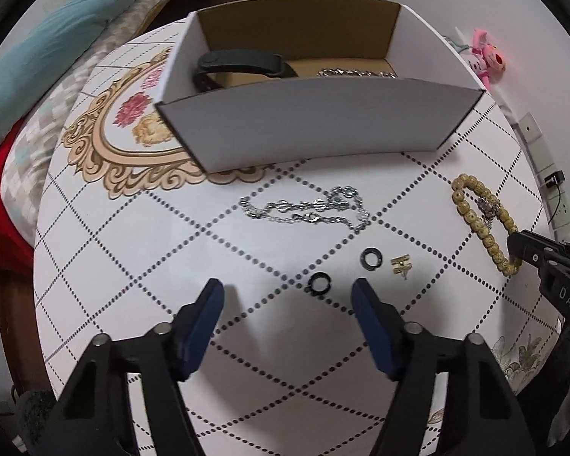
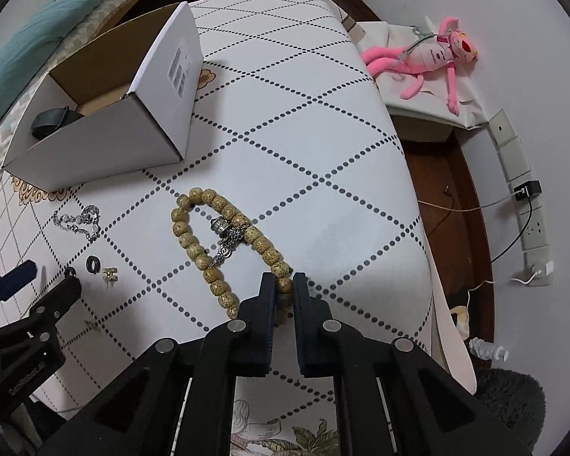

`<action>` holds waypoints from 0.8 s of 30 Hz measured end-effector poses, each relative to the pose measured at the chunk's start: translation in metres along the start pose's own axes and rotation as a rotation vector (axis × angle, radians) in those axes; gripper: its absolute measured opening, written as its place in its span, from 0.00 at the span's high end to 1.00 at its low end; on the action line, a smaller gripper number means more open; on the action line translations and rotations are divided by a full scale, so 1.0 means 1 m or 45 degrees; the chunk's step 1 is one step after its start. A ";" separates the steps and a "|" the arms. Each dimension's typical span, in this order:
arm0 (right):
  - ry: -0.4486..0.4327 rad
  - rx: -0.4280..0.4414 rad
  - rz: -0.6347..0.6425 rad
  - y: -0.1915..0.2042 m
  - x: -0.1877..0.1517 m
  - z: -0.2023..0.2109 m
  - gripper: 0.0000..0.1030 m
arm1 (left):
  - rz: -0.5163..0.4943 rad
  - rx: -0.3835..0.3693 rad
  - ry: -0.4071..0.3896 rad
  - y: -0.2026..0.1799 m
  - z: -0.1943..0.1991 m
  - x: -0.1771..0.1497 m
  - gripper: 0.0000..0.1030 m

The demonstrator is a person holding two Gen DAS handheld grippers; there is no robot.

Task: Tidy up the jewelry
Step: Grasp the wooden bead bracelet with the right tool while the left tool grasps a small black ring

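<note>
My right gripper point(image 2: 284, 285) is shut on the near end of a tan wooden bead bracelet point(image 2: 193, 243), which lies on the table with a silver charm point(image 2: 224, 228) on it; the bracelet also shows in the left wrist view point(image 1: 471, 212). My left gripper point(image 1: 287, 292) is open and empty, low over the table, with a black ring point(image 1: 320, 283) between its fingertips. A second dark ring point(image 1: 371, 258), a small gold piece point(image 1: 400, 264) and a silver chain point(image 1: 304, 209) lie just beyond. The white cardboard box point(image 1: 304, 121) holds a black band point(image 1: 243, 62) and a silver chain point(image 1: 355, 73).
The table point(image 2: 323, 133) has a white cloth with dotted diamond lines; its right edge drops to a wooden floor. A pink plush toy point(image 2: 437, 53) lies on a bag beyond the table. A power strip point(image 2: 528, 220) with cables runs along the wall. A bed point(image 1: 57, 49) is at the left.
</note>
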State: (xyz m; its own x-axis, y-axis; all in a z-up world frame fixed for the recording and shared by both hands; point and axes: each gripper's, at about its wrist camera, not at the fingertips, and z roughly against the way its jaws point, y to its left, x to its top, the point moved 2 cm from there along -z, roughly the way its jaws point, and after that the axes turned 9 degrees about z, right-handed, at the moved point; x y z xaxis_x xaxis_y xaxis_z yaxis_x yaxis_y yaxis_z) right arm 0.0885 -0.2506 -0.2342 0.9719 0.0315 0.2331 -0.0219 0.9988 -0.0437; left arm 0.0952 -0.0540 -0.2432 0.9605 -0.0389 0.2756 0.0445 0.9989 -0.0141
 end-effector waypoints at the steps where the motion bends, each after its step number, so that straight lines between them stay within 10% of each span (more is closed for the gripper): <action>1: 0.002 -0.001 0.000 0.000 0.000 0.000 0.91 | -0.007 -0.002 0.003 -0.001 -0.001 -0.001 0.50; 8: 0.006 0.008 -0.011 -0.001 0.000 0.000 0.91 | -0.029 -0.042 0.001 -0.006 0.000 0.000 0.90; 24: -0.152 0.236 -0.045 0.010 0.018 0.065 0.91 | 0.002 -0.084 -0.107 0.006 0.040 0.019 0.91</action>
State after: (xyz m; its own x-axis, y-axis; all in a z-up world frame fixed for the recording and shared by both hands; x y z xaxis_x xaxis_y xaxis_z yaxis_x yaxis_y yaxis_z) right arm 0.0907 -0.2381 -0.1668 0.9386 -0.0106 0.3449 -0.0417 0.9887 0.1437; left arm 0.1031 -0.0480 -0.1995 0.9343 -0.0324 0.3549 0.0638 0.9950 -0.0771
